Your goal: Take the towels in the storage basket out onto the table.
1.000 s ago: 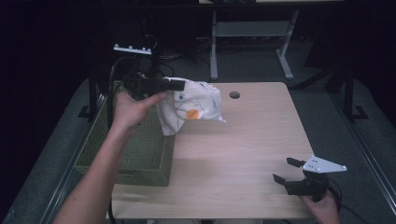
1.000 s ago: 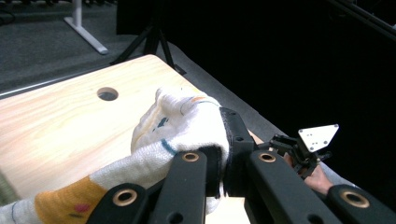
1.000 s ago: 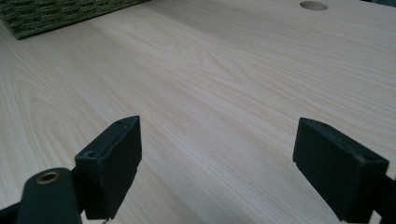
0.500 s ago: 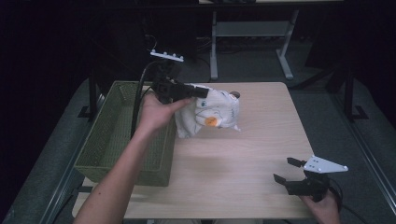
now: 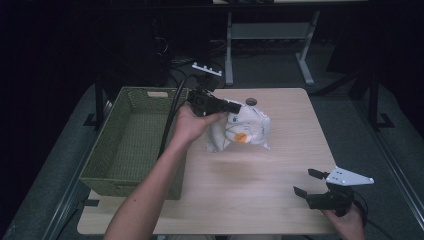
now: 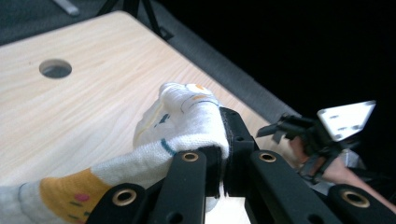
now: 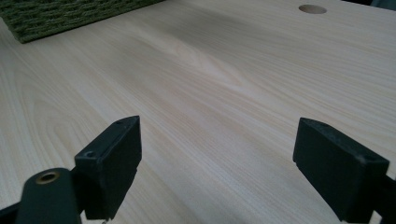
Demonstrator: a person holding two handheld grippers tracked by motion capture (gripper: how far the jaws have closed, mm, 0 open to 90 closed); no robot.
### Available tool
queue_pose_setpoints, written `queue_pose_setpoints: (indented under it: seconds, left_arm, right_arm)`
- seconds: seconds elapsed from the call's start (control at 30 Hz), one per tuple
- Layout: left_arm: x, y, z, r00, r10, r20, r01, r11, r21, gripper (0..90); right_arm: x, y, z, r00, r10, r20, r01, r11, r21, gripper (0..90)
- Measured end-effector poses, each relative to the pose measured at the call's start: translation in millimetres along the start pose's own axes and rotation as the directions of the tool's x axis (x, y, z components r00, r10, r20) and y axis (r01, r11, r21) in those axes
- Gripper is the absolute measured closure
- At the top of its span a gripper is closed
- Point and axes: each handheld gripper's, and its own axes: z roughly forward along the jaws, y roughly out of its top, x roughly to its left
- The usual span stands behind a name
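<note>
Left gripper [image 5: 235, 106]: jaws clamped on a fold of white cloth [image 5: 240, 131] with orange patch, hanging over the far middle of the surface [image 5: 260, 185], just right of green basket [image 5: 131, 145]. Right gripper [image 5: 312, 184]: jaws wide apart, holding nothing, near right corner

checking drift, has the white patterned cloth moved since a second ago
Yes: the white patterned cloth has shifted right and toward the table's far edge, away from the green woven basket, nearing the round table hole.

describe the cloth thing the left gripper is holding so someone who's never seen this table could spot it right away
On the light wooden table, just right of the green woven basket, the left gripper pinches a white knitted cloth. It is the one soft item there, marked with an orange patch and thin dark lines.
</note>
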Motion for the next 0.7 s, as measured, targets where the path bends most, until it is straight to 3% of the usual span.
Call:
queue_pose_setpoints:
  seconds: [0.37,0.4,0.43,0.53,0.7]
  left_arm:
    - [13.6,-16.4,53.0,0.9981,-0.053,0.032,0.05,0.9963,0.07,86.7]
    - [18.0,-24.3,65.6,0.997,-0.072,0.029,0.069,0.9938,0.087,86.6]
    - [18.0,-24.3,65.6,0.997,-0.072,0.029,0.069,0.9938,0.087,86.6]
    - [28.2,-42.3,89.1,0.9946,-0.103,0.014,0.1,0.9853,0.138,86.3]
    - [37.8,-58.8,106.1,0.9894,-0.145,-0.004,0.144,0.9756,0.166,85.9]
  right_arm:
    - [-2.0,-1.4,-2.4,1.0,0.002,0.0,-0.002,1.0,-0.009,14.9]
    - [-1.7,-1.4,-2.6,1.0,0.0,-0.001,0.0,1.0,-0.009,14.9]
    - [-1.7,-1.4,-2.6,1.0,0.0,-0.001,0.0,1.0,-0.009,14.9]
    - [-0.6,-1.3,-3.4,1.0,0.003,-0.004,-0.003,1.0,-0.009,14.9]
    - [-0.8,-1.4,-3.7,1.0,0.001,-0.004,-0.001,1.0,-0.011,14.9]
